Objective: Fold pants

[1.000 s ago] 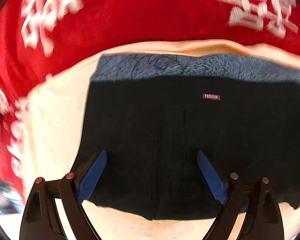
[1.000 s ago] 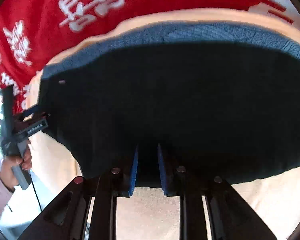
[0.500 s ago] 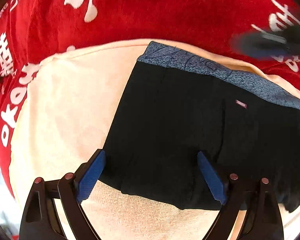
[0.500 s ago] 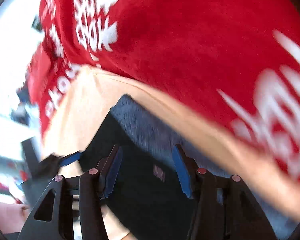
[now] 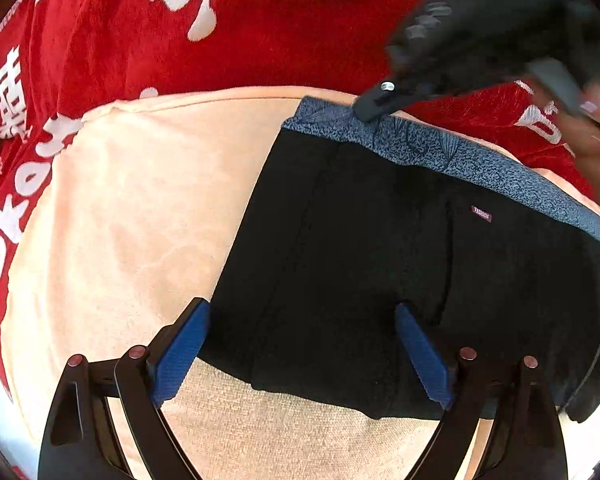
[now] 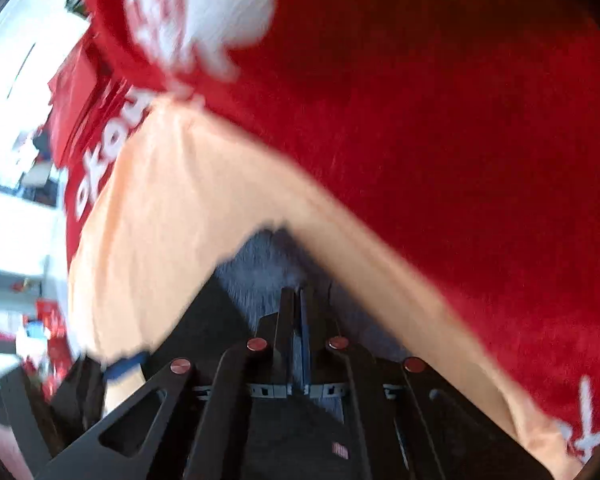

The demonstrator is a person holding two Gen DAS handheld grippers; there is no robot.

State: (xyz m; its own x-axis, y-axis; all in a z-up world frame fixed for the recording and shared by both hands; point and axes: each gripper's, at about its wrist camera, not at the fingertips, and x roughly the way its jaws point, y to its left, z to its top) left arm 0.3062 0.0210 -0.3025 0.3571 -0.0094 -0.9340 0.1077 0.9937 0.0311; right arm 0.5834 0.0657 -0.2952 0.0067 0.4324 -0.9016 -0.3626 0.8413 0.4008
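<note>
**Grey waistband pinched as black pants lie on peach towel**

A pair of black pants point(image 5: 380, 264) lies flat on a peach towel point(image 5: 132, 216), which is spread over a red cloth with white lettering point(image 5: 204, 32). The garment looks short and folded, with a speckled blue-grey waistband point(image 5: 452, 152) running along its far edge and a small maroon label point(image 5: 481, 213) sewn just below that band. Vertical seams run down the dark fabric, and its near hem rests on the towel.

The left gripper point(image 5: 300, 352) hovers low at the near hem with its blue-padded fingers point(image 5: 180, 352) spread wide, one by the garment's left corner, the other over the black cloth. Nothing sits between them.

The right gripper point(image 6: 298, 316), seen from the left wrist camera as a blurred dark shape at the far edge, has its jaws pressed almost together on the waistband near the far left corner. Its own camera, smeared by motion, shows the grey band bunched at the fingertips, with the peach towel and red cloth beyond.
</note>
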